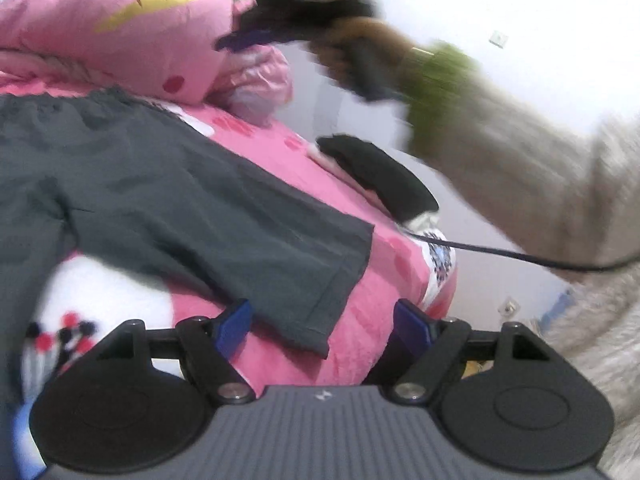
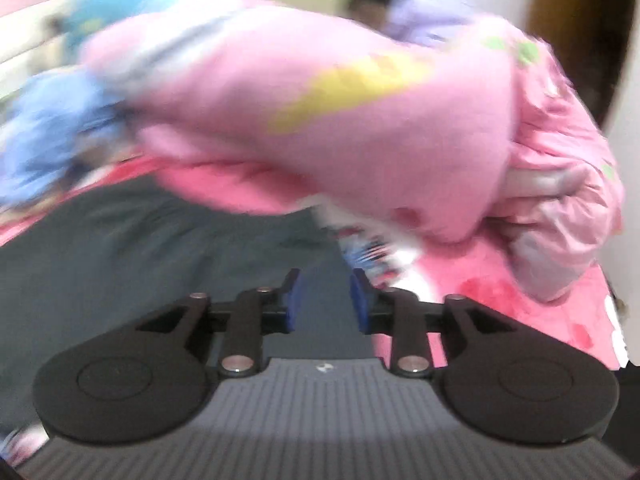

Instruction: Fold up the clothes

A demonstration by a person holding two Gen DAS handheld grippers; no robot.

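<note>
Pink bedding with red spots (image 1: 372, 280) covers the bed, and a white wall (image 1: 540, 8) stands behind it. Dark grey shorts (image 1: 168, 200) lie flat on the bed. A big pink quilt (image 2: 320, 120) is piled up past the shorts. A black sock (image 1: 380, 176) rests near the bed's edge. The left gripper (image 1: 322, 320) hangs over one shorts leg, jaws wide apart and empty. The right gripper (image 2: 325, 304) is above the shorts, jaws a little apart and empty.

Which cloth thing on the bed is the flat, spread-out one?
The dark grey shorts. They lie flat on the pink bedsheet, while the pink quilt is bunched up in a heap behind them.
</note>
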